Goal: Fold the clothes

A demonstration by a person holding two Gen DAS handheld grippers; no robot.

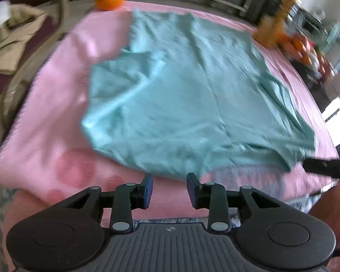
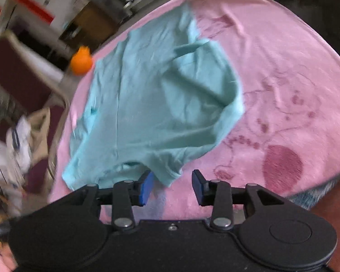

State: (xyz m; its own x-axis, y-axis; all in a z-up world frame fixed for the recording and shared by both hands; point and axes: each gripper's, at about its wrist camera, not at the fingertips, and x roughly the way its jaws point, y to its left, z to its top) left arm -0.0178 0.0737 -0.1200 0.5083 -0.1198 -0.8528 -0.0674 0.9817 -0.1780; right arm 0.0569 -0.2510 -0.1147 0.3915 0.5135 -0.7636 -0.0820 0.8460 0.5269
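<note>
- Shirt (image 1: pixel 181 95) — teal tee, lies spread on the pink blanket (image 1: pixel 56 113), mostly flat; one sleeve is flopped back over the body, and wrinkles run through the middle.
- Your left gripper (image 1: pixel 169 189): jaws parted wide, nothing between the pads. It hangs just short of the shirt's near edge, cloth straight ahead of the fingers.
- Your right gripper (image 2: pixel 171 187): also wide open, empty. The near corner of the shirt (image 2: pixel 151 104) sits right at the left pad, touching or nearly so — the blur won't let you say which.
- In the right view the shirt's long axis runs away from the fingers, toward the orange toy (image 2: pixel 81 62) at the far edge of the blanket (image 2: pixel 283 79).
- In the left view the long axis looks to run roughly across you, left to right; a dark shape, probably the other tool, shows at the shirt's right corner.
- Judged: the right gripper is nearer a usable corner; the left needs a short advance onto the hem.
- Fold looks not yet begun; next is likely to be a pinch on two edge points.
- Risk: the turned-back sleeve may get trapped in the fold if not flattened first.
- Both views are motion-blurred; fine seams can't be read.
</note>
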